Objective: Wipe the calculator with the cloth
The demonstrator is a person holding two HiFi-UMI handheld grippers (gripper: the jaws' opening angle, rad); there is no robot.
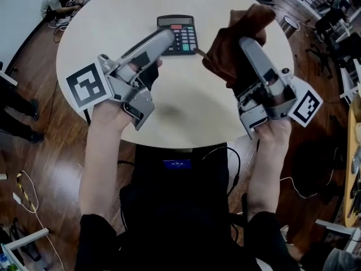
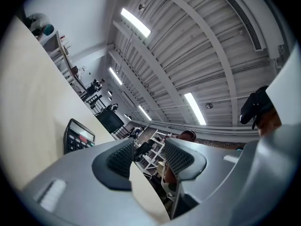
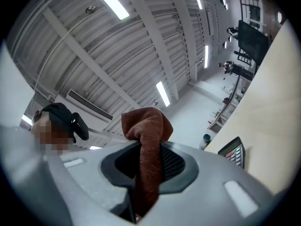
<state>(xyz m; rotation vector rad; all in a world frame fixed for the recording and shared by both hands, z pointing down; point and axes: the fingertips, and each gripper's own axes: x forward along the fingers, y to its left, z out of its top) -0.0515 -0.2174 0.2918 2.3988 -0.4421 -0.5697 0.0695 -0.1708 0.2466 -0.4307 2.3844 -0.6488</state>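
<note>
round cream table (image 1: 101, 33) seen from above. the calculator (image 1: 178, 34) lies near the far middle of the top. bare tabletop lies open to its left, beyond it, and in a wide lane on the near side between the two grippers, which are held above the surface. the left gripper (image 1: 168, 37) has its tip just beside the calculator's left edge. the brown cloth (image 1: 231, 49), bunched in the right gripper (image 1: 245, 43), hangs near the calculator's right side, crowding that approach.

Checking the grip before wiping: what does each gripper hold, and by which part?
The right gripper pinches the brown cloth by a bunched fold; the left gripper holds nothing.
</note>
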